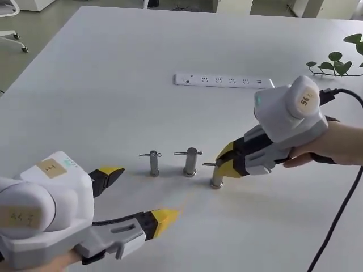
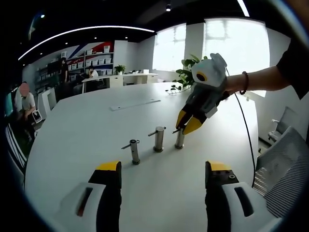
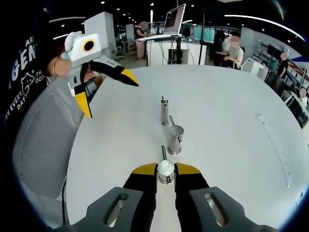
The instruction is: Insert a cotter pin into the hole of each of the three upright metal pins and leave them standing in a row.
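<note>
Pins (image 1: 190, 163) number three, upright in a row; right tongs (image 1: 222, 161) clamp the end pin (image 3: 165, 171), left tongs (image 2: 163, 167) apart.

Table (image 1: 102, 85) white, plain. Metal pins (image 1: 191, 161) silver-grey. Left gripper (image 1: 148, 191), right gripper (image 1: 222, 163): pale grey bodies, black jaws, yellow tips. Labels (image 1: 51, 168) beige. Power strip (image 1: 224, 81) white. Plant (image 1: 340, 65) leaves green. Cable (image 1: 340, 215) black.

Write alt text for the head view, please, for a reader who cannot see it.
The right gripper grips the rightmost metal pin of three standing in a row on a white table, each with a cotter pin at its top. The left gripper hovers open at lower left; a power strip lies behind.
</note>
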